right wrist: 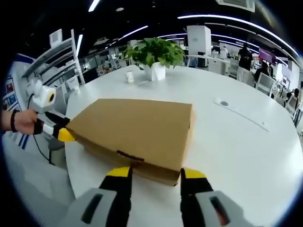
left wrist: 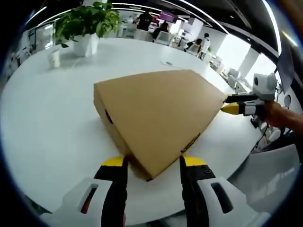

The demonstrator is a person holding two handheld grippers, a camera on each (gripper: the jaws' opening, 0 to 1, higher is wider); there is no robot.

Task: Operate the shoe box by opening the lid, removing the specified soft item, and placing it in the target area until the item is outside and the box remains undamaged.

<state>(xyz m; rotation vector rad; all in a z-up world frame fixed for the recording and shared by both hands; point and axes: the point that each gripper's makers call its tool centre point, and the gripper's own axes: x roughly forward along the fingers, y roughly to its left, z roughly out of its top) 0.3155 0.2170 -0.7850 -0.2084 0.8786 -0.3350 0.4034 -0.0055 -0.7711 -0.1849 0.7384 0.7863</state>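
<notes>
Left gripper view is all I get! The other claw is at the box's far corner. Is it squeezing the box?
Observer: No. In the right gripper view the right claw is open, its jaws either side of the box's near corner.
Operator: Is there somewhere to lift the lid?
Observer: The side facing that claw has a small dark slot.
Operator: What's holding my claw?
Observer: A hand with a dark wristband, with the left claw at the box's other corner.
</notes>
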